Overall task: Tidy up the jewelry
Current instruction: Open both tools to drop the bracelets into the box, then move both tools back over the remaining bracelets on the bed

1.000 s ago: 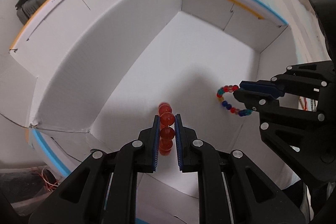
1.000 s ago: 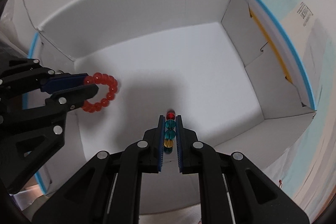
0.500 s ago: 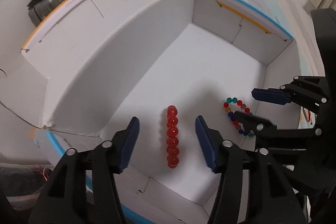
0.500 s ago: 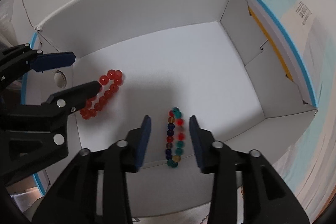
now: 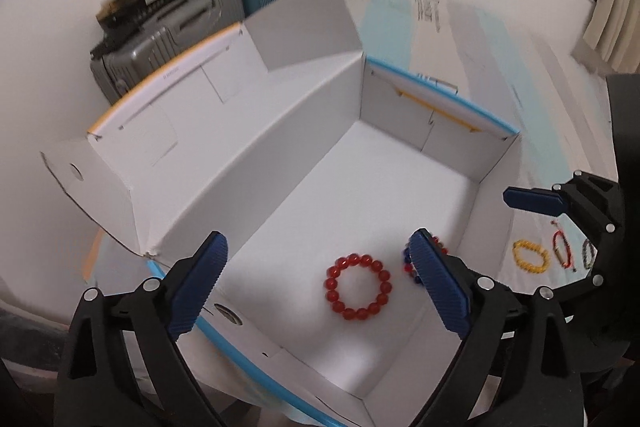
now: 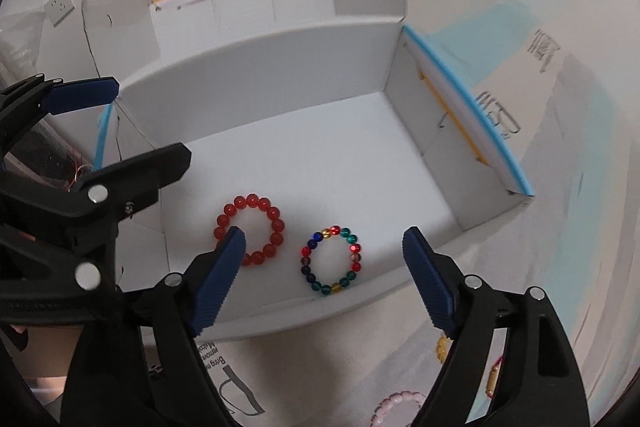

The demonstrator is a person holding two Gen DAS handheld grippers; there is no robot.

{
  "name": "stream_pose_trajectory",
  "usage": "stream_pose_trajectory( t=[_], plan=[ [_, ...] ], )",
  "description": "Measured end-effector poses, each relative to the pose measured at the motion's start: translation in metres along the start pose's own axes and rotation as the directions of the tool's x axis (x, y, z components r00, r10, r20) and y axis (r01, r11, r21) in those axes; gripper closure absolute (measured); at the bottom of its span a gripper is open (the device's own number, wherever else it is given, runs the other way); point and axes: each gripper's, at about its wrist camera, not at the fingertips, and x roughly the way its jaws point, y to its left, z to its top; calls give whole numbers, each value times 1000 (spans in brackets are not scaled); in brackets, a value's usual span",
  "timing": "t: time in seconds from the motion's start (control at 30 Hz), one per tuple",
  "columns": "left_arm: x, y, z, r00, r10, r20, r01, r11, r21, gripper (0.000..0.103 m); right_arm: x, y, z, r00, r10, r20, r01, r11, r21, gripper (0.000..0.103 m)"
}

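Observation:
A red bead bracelet lies flat on the floor of the open white box; it also shows in the right wrist view. A multicoloured bead bracelet lies beside it to the right, half hidden behind my left finger in the left wrist view. My left gripper is open and empty above the box's near edge. My right gripper is open and empty above the box's front wall.
On the pale cloth outside the box lie a yellow bead bracelet, a red cord bracelet, a pink bead bracelet and a gold piece. Suitcases stand behind the box by the wall.
Both grippers opened and let go of their bracelets, which now lie flat as rings on the box floor. Both grippers have pulled back and up, out of the box.

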Motion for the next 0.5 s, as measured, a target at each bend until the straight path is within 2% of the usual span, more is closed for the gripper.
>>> stream_pose_trajectory(
  t=[0.13,0.3,0.5],
  plan=[
    [-17,-9,3,999,19,47,-19,1000,7,10,-23,-9,-9,996,-58,66,57,998,17,19],
    [-33,-24,3,996,7,84,-7,1000,-3,7,-50,-24,-22,985,-110,131,105,993,48,11],
    [-45,-49,3,994,-16,111,14,1000,16,6,-75,-46,-42,971,-152,182,136,986,100,7]
  ],
)
